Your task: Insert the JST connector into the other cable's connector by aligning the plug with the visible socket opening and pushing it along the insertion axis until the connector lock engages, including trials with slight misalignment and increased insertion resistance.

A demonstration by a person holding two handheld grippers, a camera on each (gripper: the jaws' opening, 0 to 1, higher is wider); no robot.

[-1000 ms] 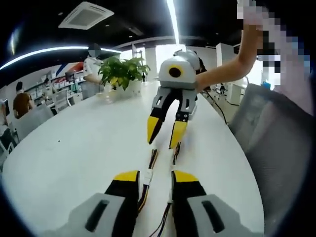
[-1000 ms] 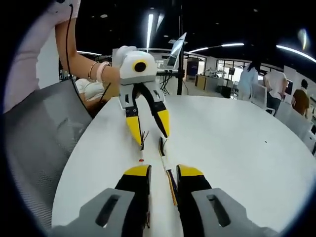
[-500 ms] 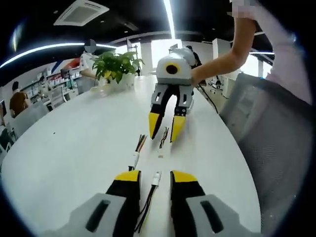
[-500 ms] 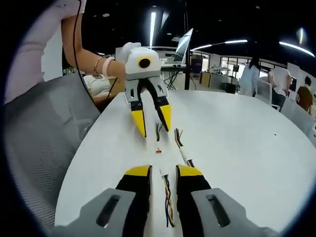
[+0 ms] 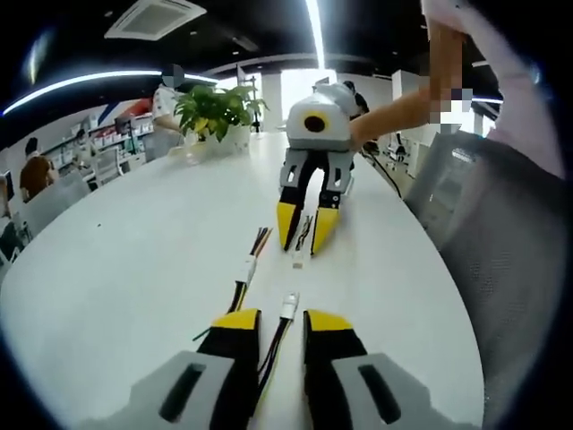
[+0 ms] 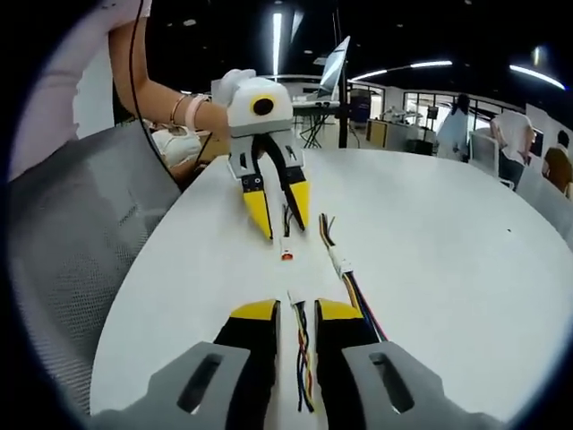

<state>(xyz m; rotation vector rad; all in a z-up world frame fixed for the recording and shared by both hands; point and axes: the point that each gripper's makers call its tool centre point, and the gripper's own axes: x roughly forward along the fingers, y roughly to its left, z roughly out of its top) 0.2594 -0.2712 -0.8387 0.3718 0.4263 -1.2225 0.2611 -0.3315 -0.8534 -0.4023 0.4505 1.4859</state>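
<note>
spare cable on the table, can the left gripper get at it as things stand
Probably yes: the spare cable lies uncovered on the table just beside the left gripper, with nothing between them. One catch is that another cable already runs between its jaws.

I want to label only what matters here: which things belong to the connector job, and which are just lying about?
Job: left gripper; right gripper; cable between the left jaws, white connector; cable between the right jaws, red-tipped connector.

Lying about: third cable on the table; potted plant; mesh chair.
</note>
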